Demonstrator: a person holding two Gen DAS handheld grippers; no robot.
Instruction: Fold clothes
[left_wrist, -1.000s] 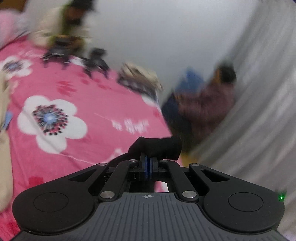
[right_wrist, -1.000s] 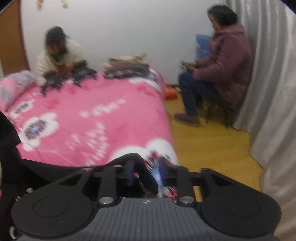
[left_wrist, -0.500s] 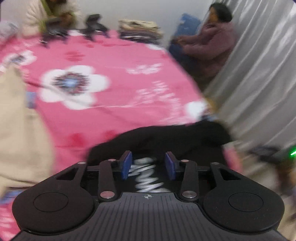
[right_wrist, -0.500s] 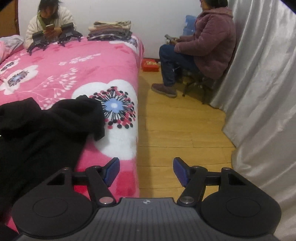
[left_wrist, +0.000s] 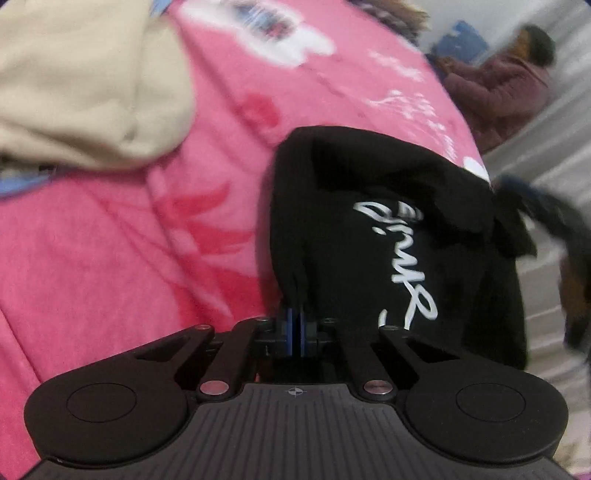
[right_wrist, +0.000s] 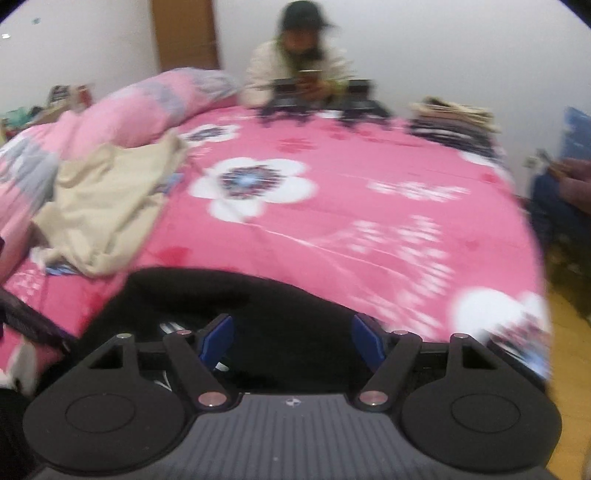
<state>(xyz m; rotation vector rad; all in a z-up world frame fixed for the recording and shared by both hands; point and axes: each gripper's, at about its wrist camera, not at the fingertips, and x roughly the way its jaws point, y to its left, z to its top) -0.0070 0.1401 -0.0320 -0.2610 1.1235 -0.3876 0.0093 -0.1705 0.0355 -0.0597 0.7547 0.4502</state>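
On the pink bedspread (left_wrist: 110, 240), left tongs (left_wrist: 294, 325) pinch the black garment (left_wrist: 369, 206); right tongs (right_wrist: 291, 341) are opening, empty.

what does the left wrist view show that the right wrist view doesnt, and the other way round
Only the left wrist view: white script lettering on the black garment, and the left gripper shut on a fold of it.
Only the right wrist view: the right gripper, jaws opening over the black cloth, and a stack of folded clothes.
Both: the black garment, the pink flowered bedspread, the crumpled beige garment.
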